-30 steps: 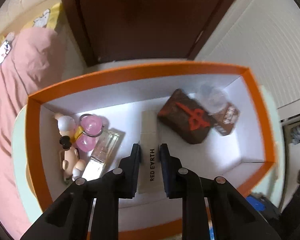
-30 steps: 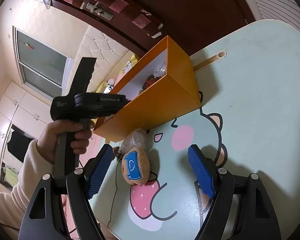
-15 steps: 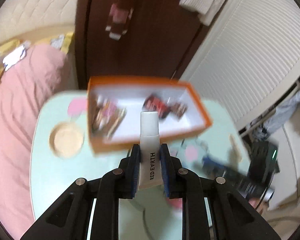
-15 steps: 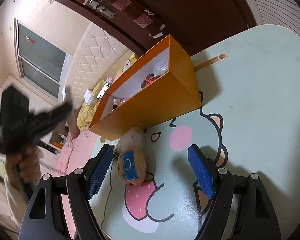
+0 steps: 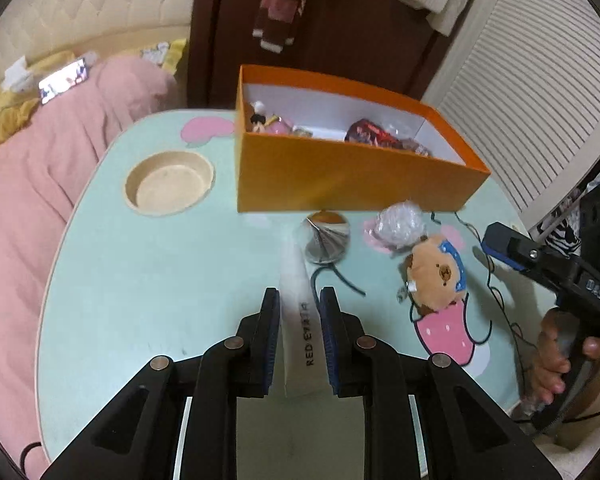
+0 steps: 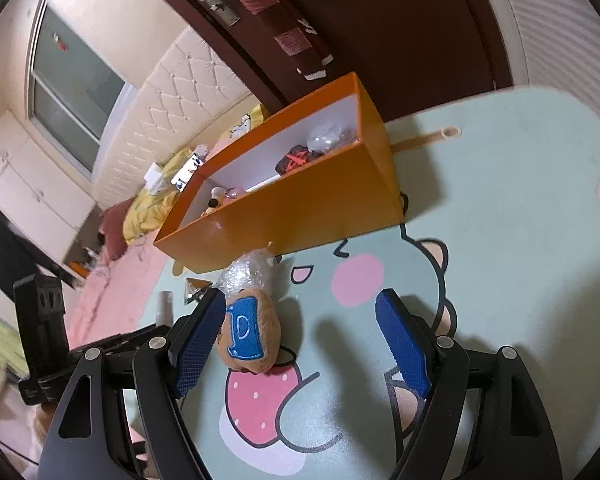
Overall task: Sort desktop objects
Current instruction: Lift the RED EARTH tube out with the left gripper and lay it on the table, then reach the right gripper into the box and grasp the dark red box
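Left gripper jaws, just opening, flank a white tube printed "RED EARTH" above the table, short of the orange box. Right gripper, spread wide, straddles a plush bear beside a wrapped ball.

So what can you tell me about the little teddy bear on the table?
The plush bear is small, tan and fuzzy, with a blue patch that looks like a bib or cap and a brown stitched snout. It lies on its side on the mint-green cartoon table, over the pink strawberry drawing, apart from the orange box. A crinkly plastic-wrapped ball sits right by its head. The right gripper stands open around it, its left pad close beside the bear; whether it touches is unclear.
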